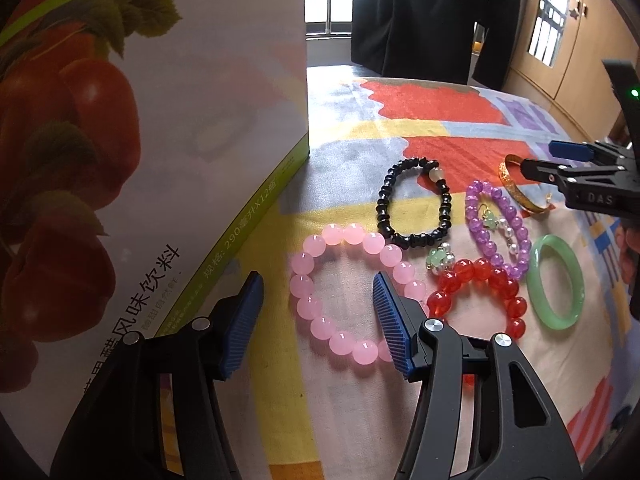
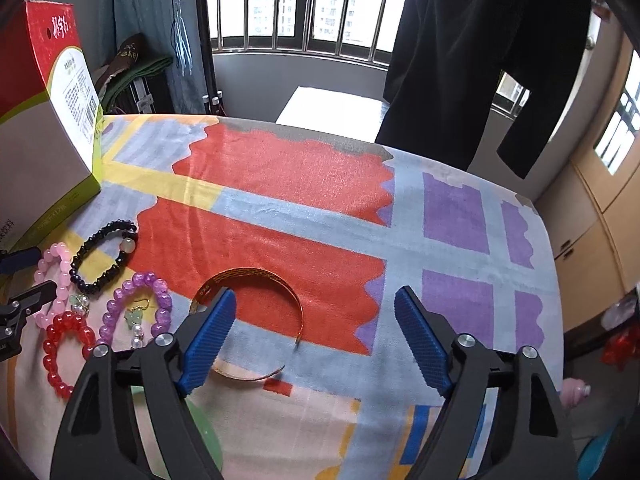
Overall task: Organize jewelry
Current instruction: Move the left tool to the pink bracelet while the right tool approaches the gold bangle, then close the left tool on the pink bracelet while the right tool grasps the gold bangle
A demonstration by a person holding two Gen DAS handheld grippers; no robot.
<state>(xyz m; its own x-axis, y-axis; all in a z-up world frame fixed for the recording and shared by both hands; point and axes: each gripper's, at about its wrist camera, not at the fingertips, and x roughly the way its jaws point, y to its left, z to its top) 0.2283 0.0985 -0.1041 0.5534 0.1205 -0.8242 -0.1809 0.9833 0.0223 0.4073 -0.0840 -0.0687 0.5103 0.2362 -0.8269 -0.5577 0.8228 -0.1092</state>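
Left wrist view shows the left gripper parted astride the pink bead bracelet at its 12 o'clock, pads apparently untouching, while the right gripper gapes over the gold bangle; next, each likely must close.

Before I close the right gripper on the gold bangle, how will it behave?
The gold bangle looks like a thin open metal band, so it probably flexes or twists if squeezed. It lies flat on soft cloth and looks smooth, so it may slide from the pads.
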